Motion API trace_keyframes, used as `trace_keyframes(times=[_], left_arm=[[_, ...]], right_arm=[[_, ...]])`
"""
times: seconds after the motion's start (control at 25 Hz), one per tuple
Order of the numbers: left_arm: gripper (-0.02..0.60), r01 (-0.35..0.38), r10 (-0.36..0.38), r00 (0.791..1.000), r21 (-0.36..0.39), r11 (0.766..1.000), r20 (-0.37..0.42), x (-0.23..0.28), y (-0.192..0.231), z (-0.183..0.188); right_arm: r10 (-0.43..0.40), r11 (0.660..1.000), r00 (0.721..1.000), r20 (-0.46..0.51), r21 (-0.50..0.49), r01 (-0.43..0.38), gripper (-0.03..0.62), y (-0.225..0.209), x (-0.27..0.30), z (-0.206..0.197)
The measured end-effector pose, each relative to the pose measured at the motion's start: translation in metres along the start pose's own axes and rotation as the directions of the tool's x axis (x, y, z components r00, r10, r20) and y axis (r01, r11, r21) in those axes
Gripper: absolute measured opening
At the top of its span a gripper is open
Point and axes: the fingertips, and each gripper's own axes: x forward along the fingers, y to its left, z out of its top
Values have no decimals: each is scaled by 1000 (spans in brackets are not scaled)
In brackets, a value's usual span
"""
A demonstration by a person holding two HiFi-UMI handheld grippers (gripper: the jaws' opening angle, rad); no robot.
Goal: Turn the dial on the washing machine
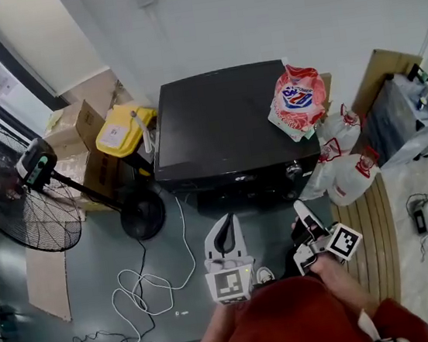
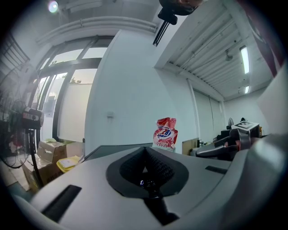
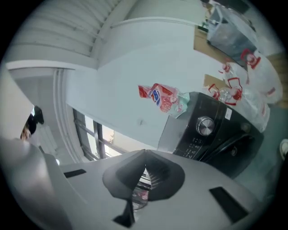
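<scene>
On the washing machine's (image 1: 223, 122) front panel, near its right end, sits the silver dial (image 3: 205, 126), with small buttons just below it. You have not reached it yet. Both grippers hang in front of the machine, well short of the panel.

Your right gripper (image 1: 301, 211) is the one lined up with the dial's side of the machine, so it looks like the working hand. Its own view shows the machine tilted, which means you are holding it rolled to one side. Its jaws are pressed together with nothing between them. To my eye, you will need to spread them before they can fit around the knob.

Your left gripper (image 1: 223, 231) points at the middle of the machine's front, away from the dial. Its jaws also meet tip to tip and hold nothing. It seems parked there to keep clear of the right hand's path.

A red and white detergent bag (image 1: 297, 100) lies on the machine's lid at its right rear corner. It sits above the dial but does not cover the panel, so your approach looks open.
</scene>
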Motion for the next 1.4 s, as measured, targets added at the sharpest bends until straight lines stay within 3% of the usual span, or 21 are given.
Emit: trace_keyframes(times=[0.2,0.24,0.32,0.4,0.48,0.6,0.68,0.76,0.8,0.96,1.4], left_arm=[[9,-7,7,1000,-8,1000,21,-1,3,8],[9,-8,8,1000,-5,1000,25,-2,5,9],[9,-7,8,1000,-9,1000,30,-3,6,11],[9,-11,12,999,-26,1000,35,-4,7,14],[9,-19,21,999,-33,999,34,-6,9,15],[9,-25,26,999,-29,999,32,-7,10,15],[9,-27,28,999,-33,999,33,-8,11,16],[9,-27,28,999,-30,999,47,-8,11,18],[9,-26,27,998,-28,999,52,-8,11,18],[9,-26,28,998,-34,999,51,-7,12,13],[9,-26,28,997,-28,999,78,-11,11,17]], right_arm=[[-82,975,995,-63,-212,67,6,7,5,-1],[-109,960,991,-76,-265,85,6,7,5,-2],[-183,900,978,-100,-418,125,8,8,6,-3],[-260,811,960,-102,-563,160,8,8,5,-2],[-313,691,947,-68,-700,178,8,10,2,1],[-360,433,932,34,-879,200,8,17,-2,8],[-346,283,932,106,-936,211,8,27,-5,12],[-299,187,941,159,-957,221,8,40,-8,14],[-268,162,947,178,-960,227,8,46,-8,15],[-153,135,963,223,-960,244,8,66,-8,20],[-155,144,964,218,-960,240,8,68,-8,20]])
